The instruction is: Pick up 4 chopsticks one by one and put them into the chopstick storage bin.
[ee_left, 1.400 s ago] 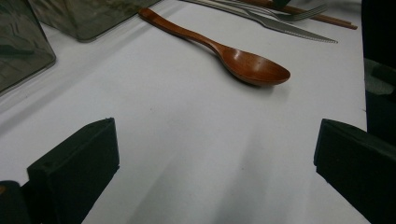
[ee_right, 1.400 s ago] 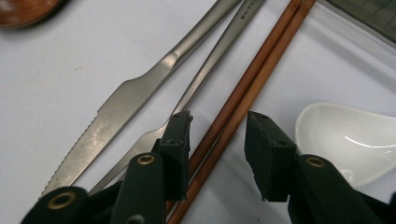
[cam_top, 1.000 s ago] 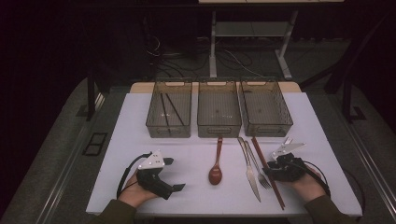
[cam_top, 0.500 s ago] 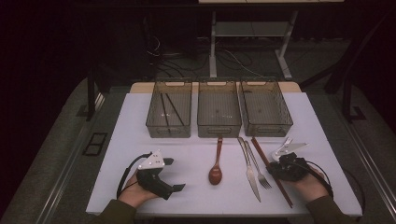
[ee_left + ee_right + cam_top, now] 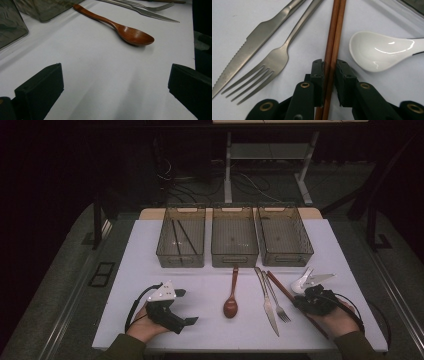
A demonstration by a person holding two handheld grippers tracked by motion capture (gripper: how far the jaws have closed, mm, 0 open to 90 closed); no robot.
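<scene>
Left gripper (image 5: 187,307): resting on white table (image 5: 210,280) at left, jaws wide apart, nothing between. Wooden spoon (image 5: 231,301), knife (image 5: 268,306), fork (image 5: 276,301): flat, centre. Chopsticks (image 5: 333,47): a pair lying right of fork, beside white spoon (image 5: 378,51). Right gripper (image 5: 329,67): jaws just closing, clamped on chopsticks.

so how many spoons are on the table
2: a wooden spoon below the middle bin, and a white spoon by the right gripper.

White-topped table (image 5: 210,285) bearing three clear plastic bins (image 5: 235,238), brown wooden spoon (image 5: 231,303), steel knife (image 5: 266,302), steel fork (image 5: 276,303), wooden chopsticks (image 5: 280,287), white ceramic spoon (image 5: 303,281).
</scene>
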